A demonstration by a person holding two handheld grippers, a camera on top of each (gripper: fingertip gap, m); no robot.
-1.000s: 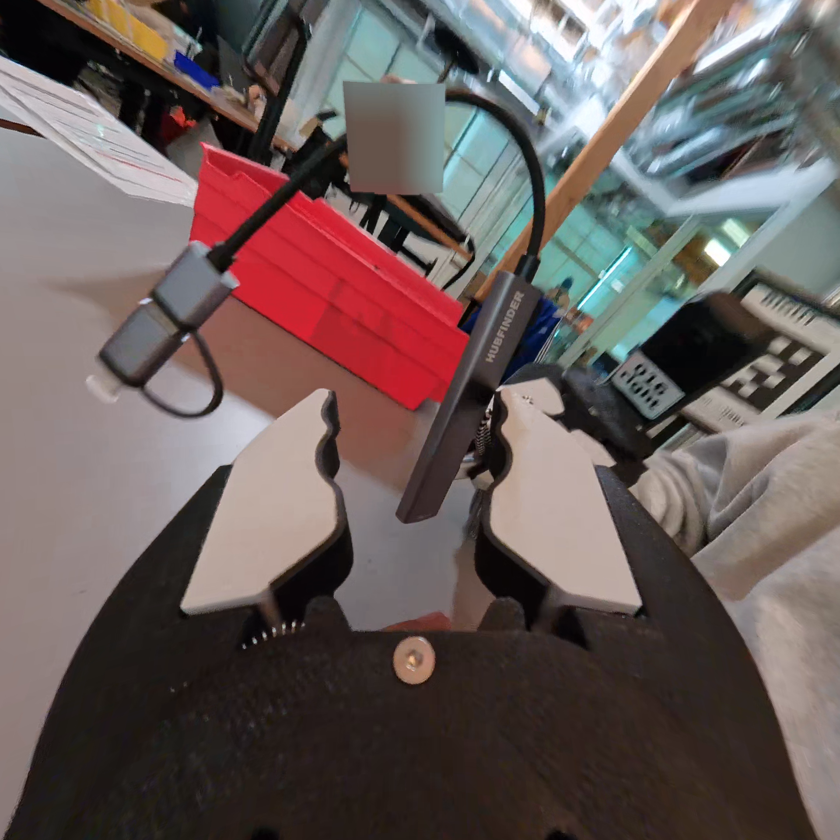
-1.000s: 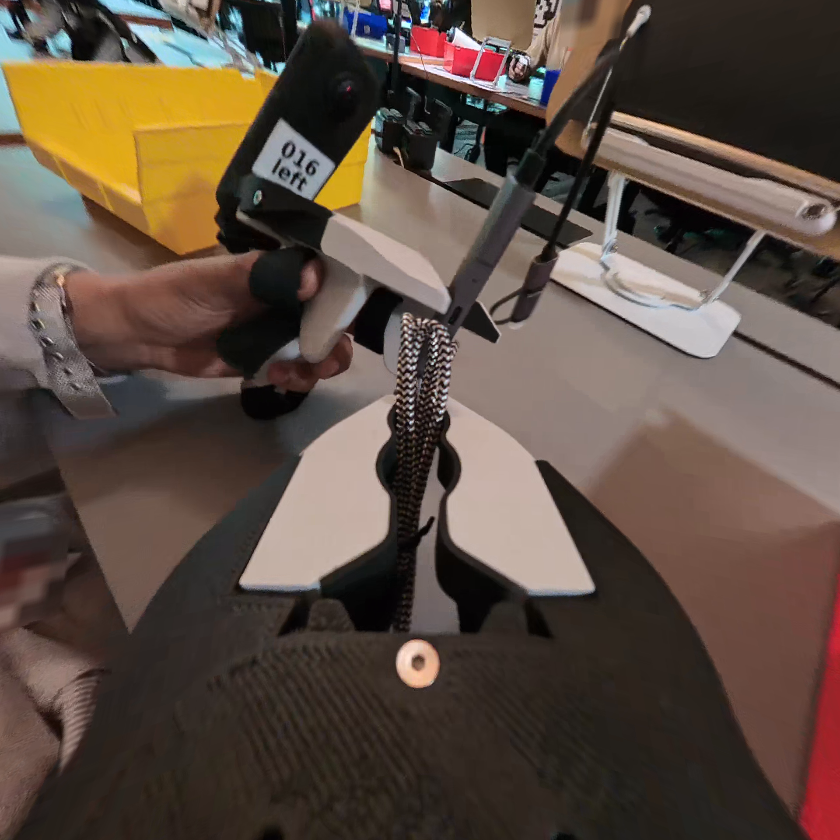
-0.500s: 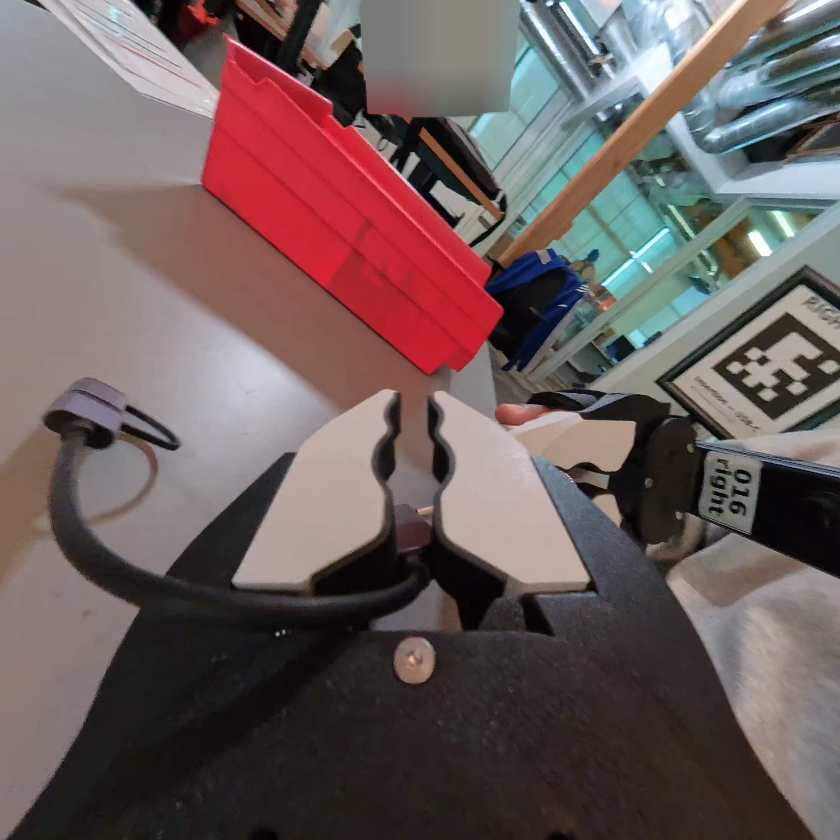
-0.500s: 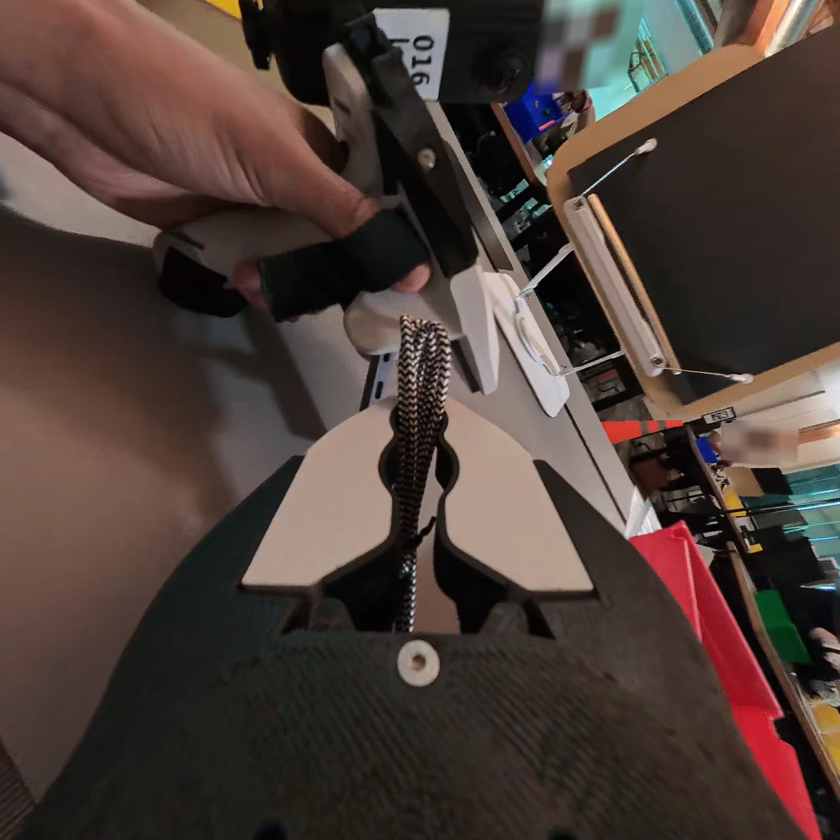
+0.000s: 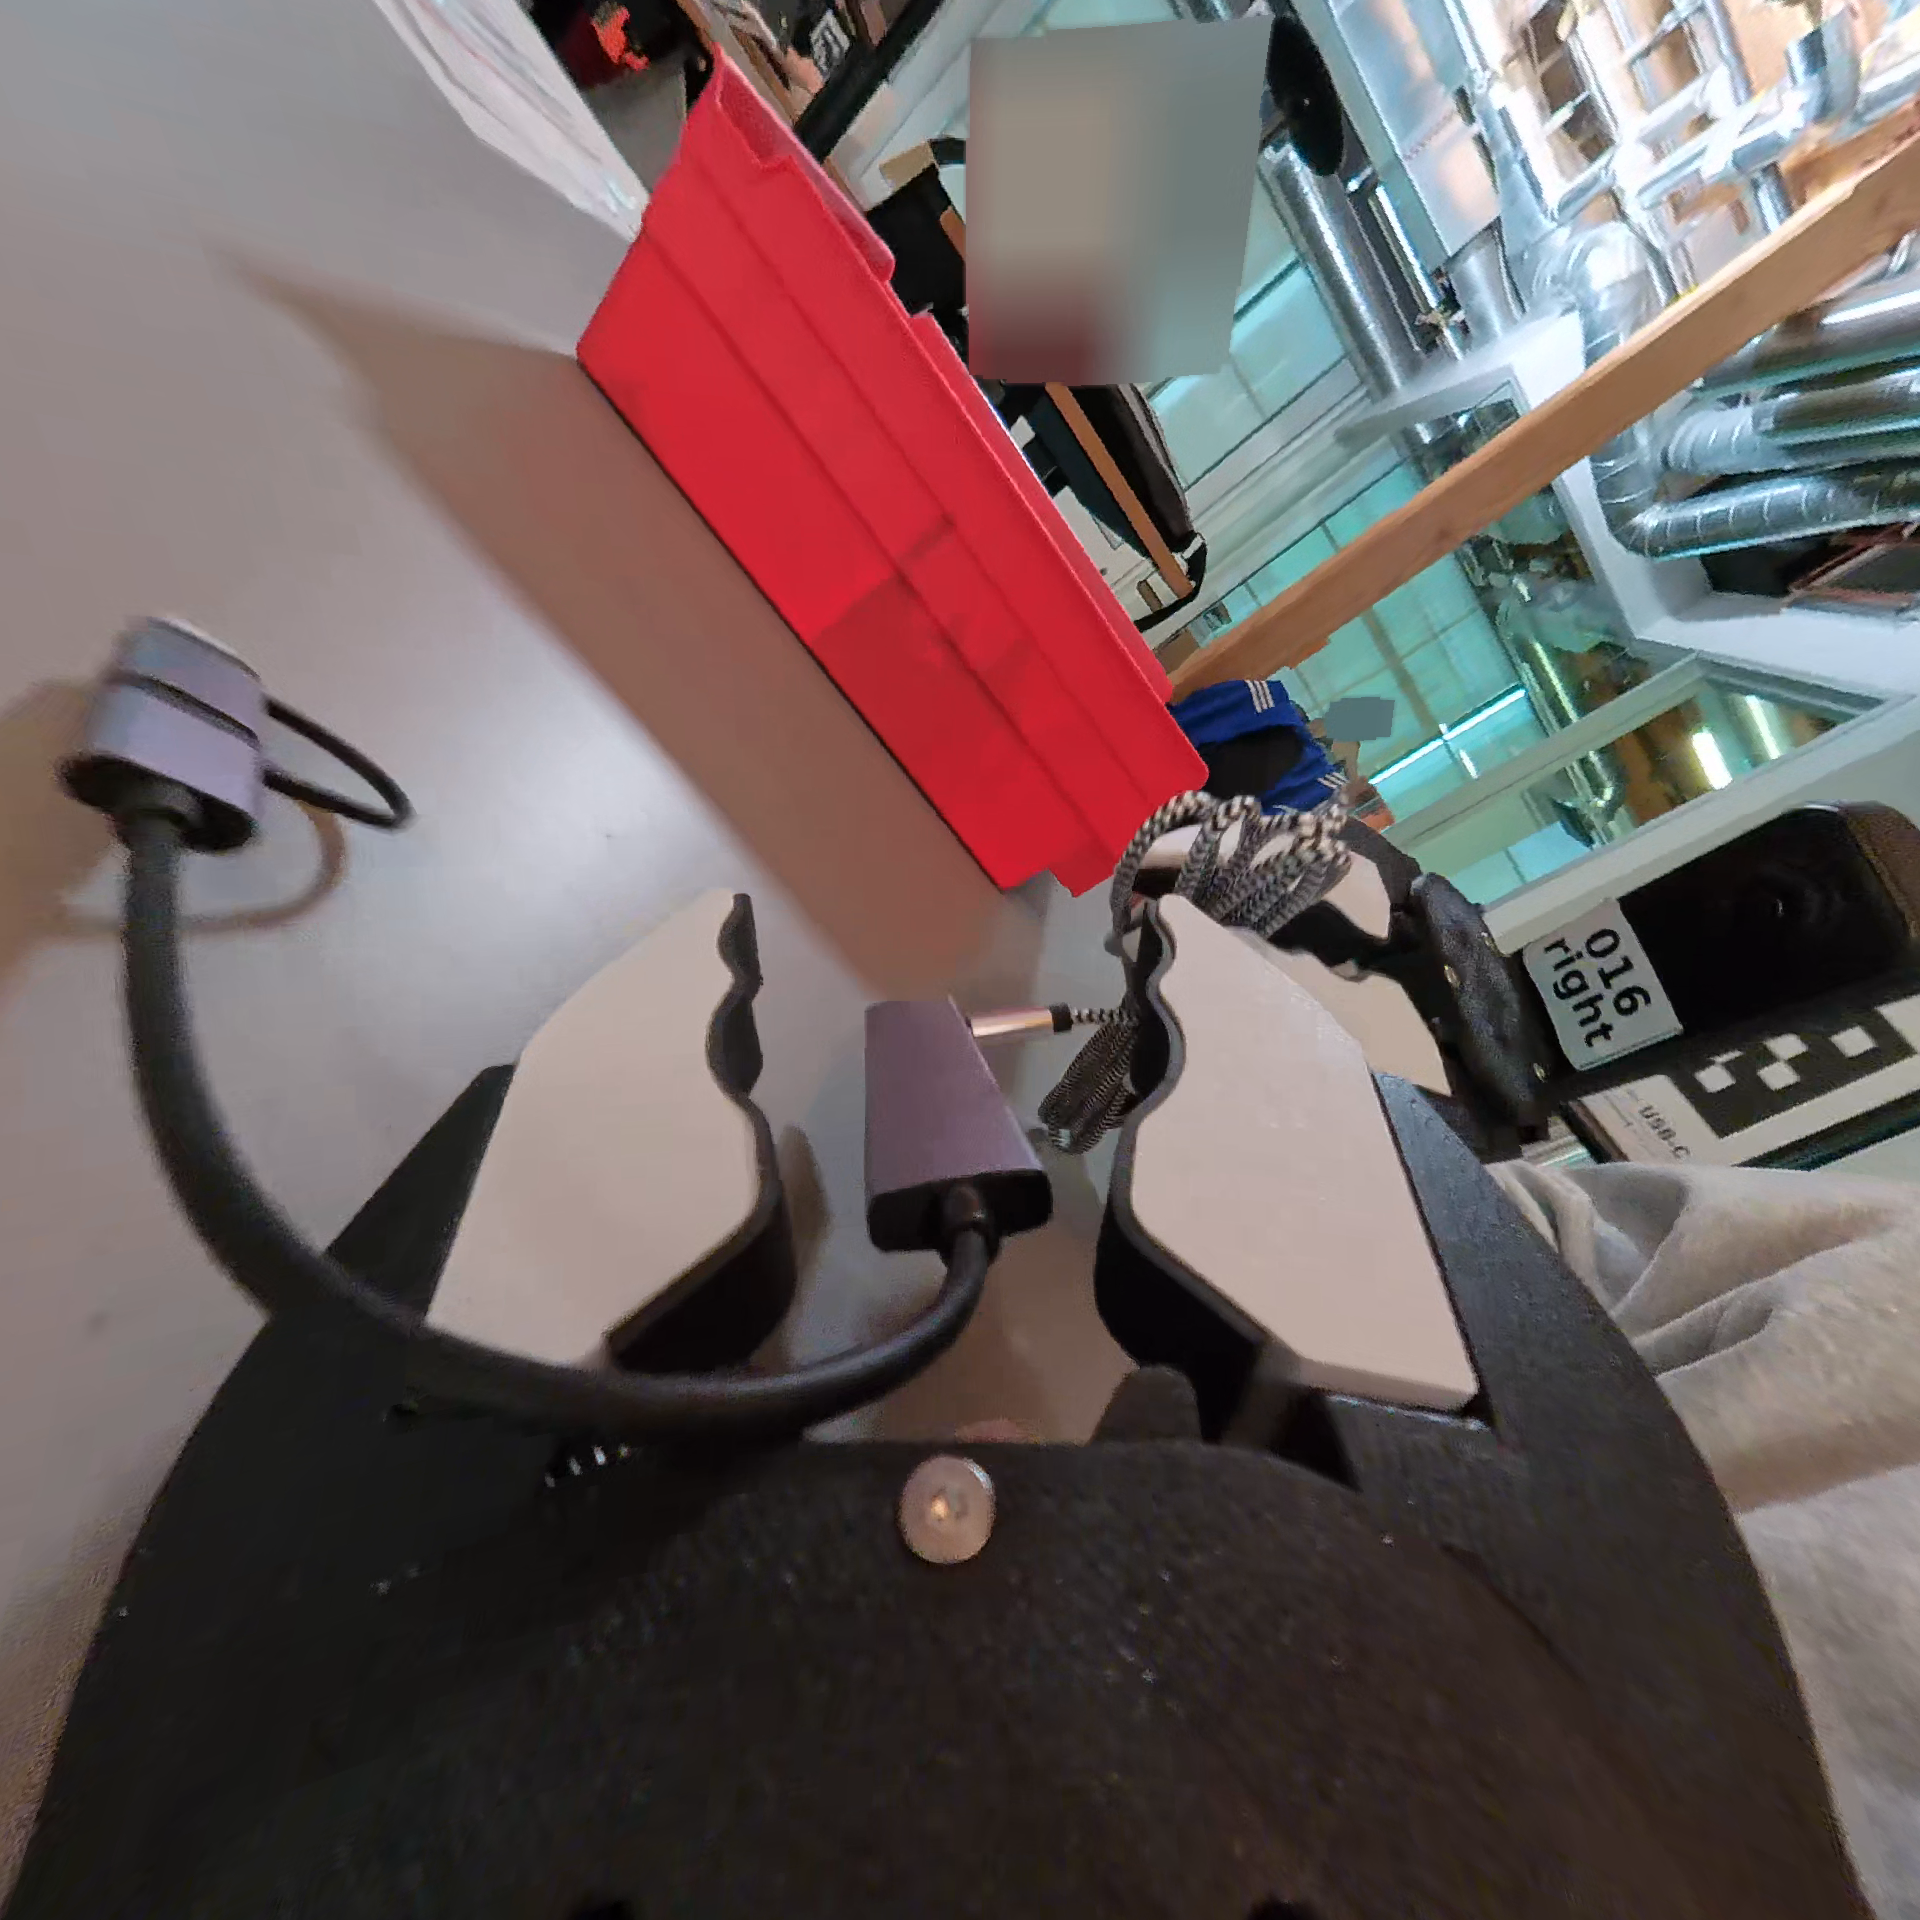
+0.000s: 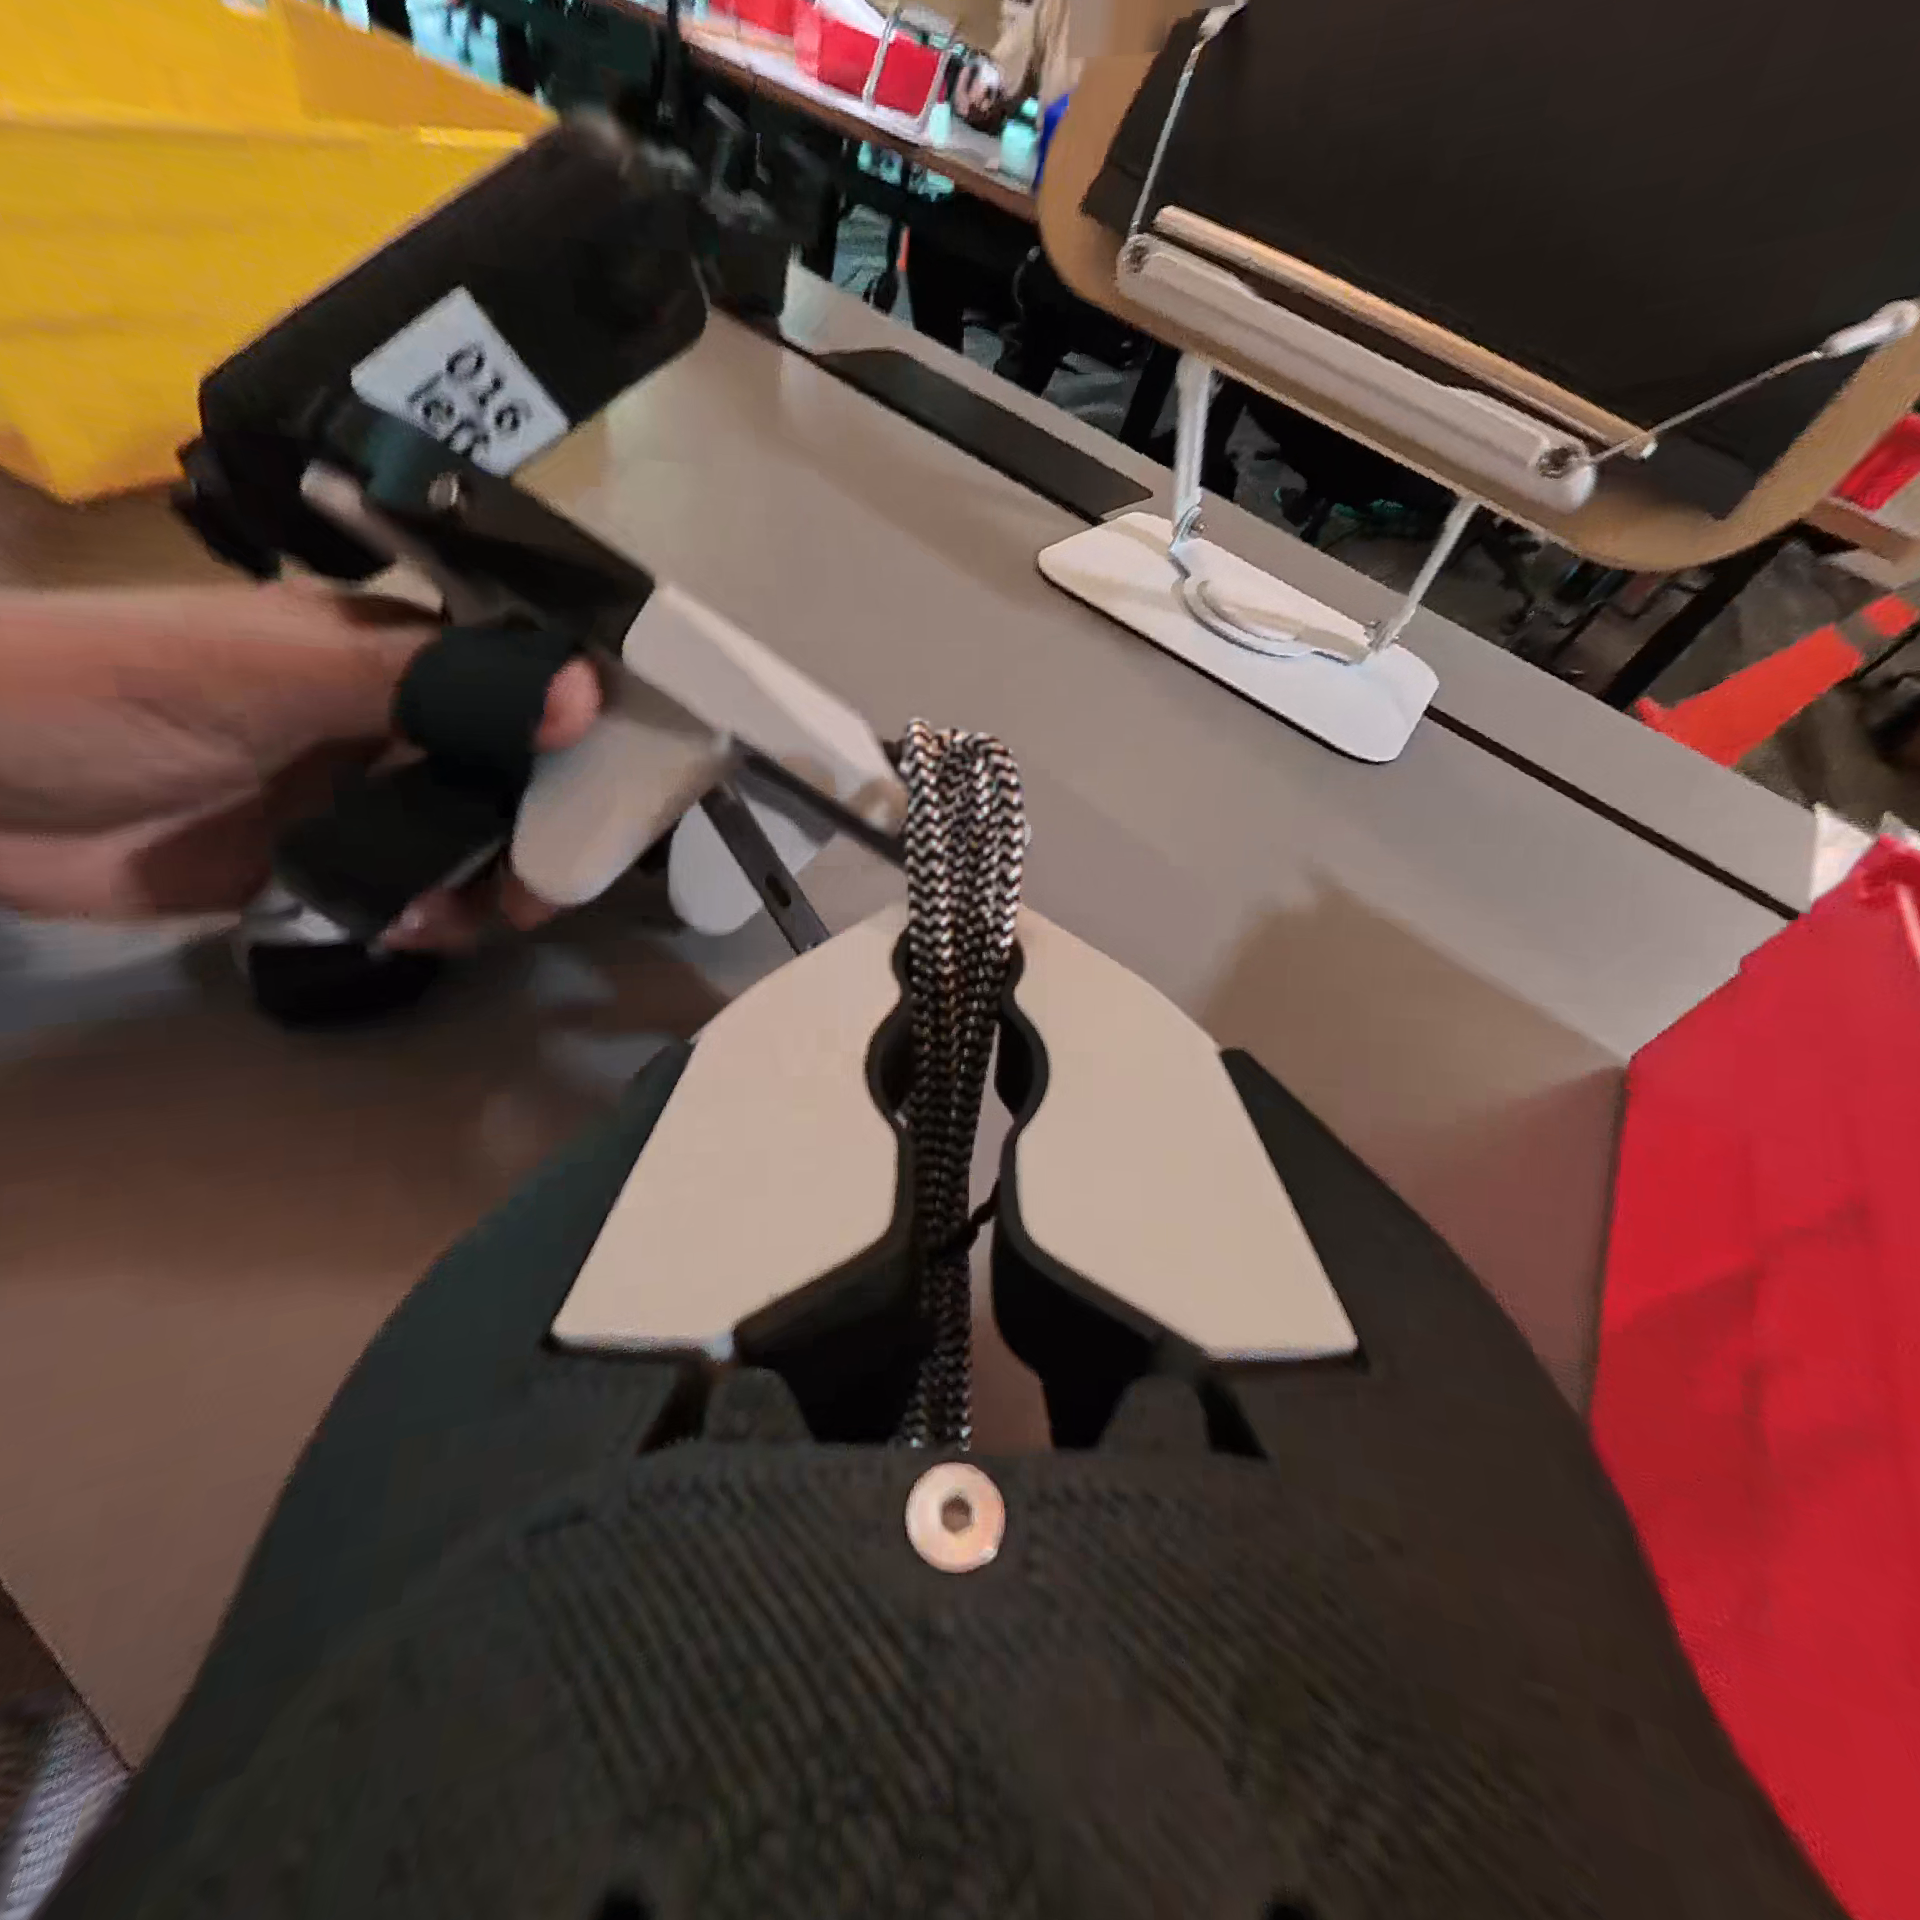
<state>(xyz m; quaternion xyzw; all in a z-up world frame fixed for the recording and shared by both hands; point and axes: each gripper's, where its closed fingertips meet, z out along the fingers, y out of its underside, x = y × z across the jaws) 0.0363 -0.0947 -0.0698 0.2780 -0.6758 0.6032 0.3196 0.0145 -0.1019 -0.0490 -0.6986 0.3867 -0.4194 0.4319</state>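
My left gripper (image 5: 951, 997) stands wide open, its white fingers (image 5: 623, 1122) well apart. Between them lies the grey USB hub (image 5: 940, 1122), touching neither finger as far as I can tell. A metal plug (image 5: 1013, 1023) on a black-and-white braided cable (image 5: 1226, 852) sits at the hub's far end. The hub's own black cable (image 5: 312, 1278) curves out to the left to a grey adapter plug (image 5: 171, 717) resting on the grey table (image 5: 312, 416). Only this view shows that plug and cable.

My right gripper (image 6: 956, 945) is closed on a bundle of the braided cable (image 6: 956, 831), whose loops stick out past the fingertips. The left wrist view shows the same bundle from the side, just beyond my left gripper's right finger.

From the right wrist view I see what the left cannot: my hand (image 6: 208, 748) around the left gripper (image 6: 810, 769), blurred, with the hub (image 6: 774, 883) a thin dark edge beneath it. Farther off stand a yellow bin (image 6: 208, 208) and a white stand (image 6: 1247, 634) holding a dark board (image 6: 1507, 156).

A red bin (image 5: 883, 499) sits beyond the left gripper; the right view catches it (image 6: 1766, 1247) at its right edge.
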